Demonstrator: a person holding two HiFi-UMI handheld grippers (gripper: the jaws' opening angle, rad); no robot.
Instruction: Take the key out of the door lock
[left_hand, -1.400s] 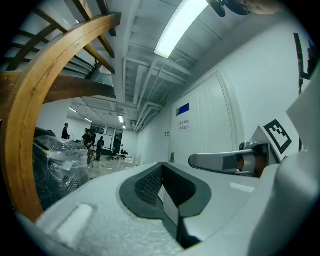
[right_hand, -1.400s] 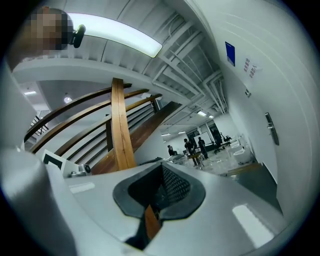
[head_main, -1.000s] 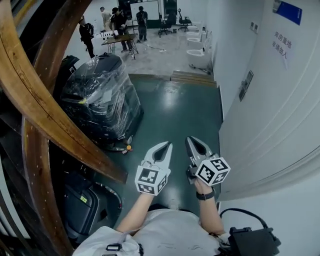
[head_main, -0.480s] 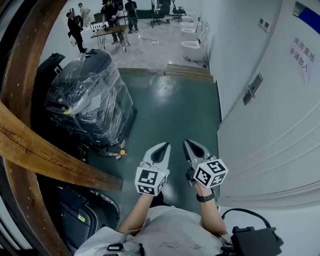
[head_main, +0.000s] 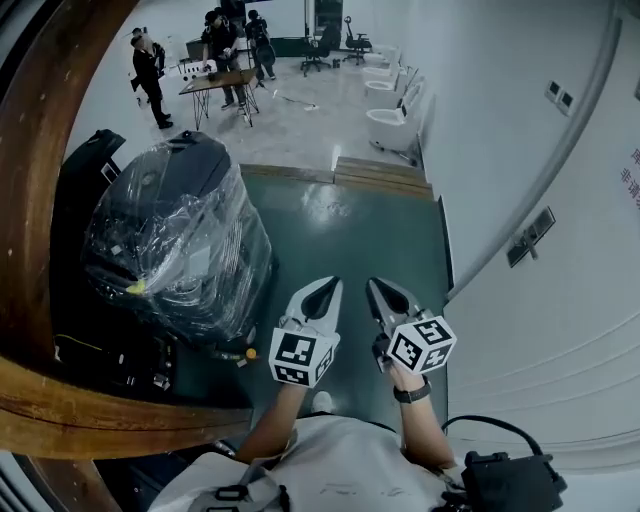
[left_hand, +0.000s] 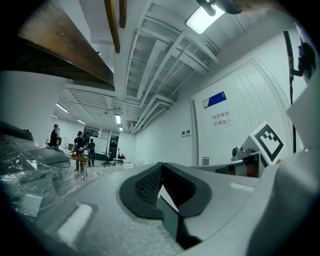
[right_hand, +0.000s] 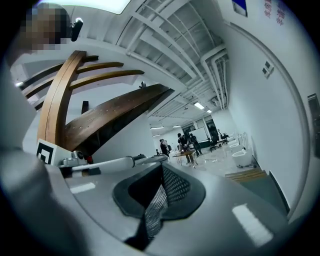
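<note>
- A person in a pale shirt (head_main: 340, 462) stands over a dark green floor (head_main: 370, 235), both forearms held out ahead, a dark wristwatch (head_main: 410, 392) on the right wrist and a black box (head_main: 505, 484) with a cable at the right hip.
- The left claw (head_main: 329, 287) is pressed together with nothing between its pads and points forward; its marker cube (head_main: 300, 358) sits just above the hand.
- The right claw (head_main: 376, 286), just beside it and apart from it, is likewise pressed together and carries nothing; its marker cube (head_main: 422, 343) faces up and to the right.
- The key and the door lock cannot be made out in any view.
- A small orange object (head_main: 250, 353) lies on the floor near the left claw, at the foot of a black machine wrapped in clear plastic film (head_main: 180, 245).
- Curved brown wooden beams (head_main: 50, 160) sweep across the left side.
- A white panelled wall (head_main: 570, 320) runs along the right, with a small grey wall plate (head_main: 529, 238) set in it.
- Beyond the green floor lies a low wooden step (head_main: 385, 172), then white toilets (head_main: 385, 120) lined up against the wall.
- Far back, several people in dark clothes stand round a desk (head_main: 215, 80), with office chairs (head_main: 356, 44) behind them.
</note>
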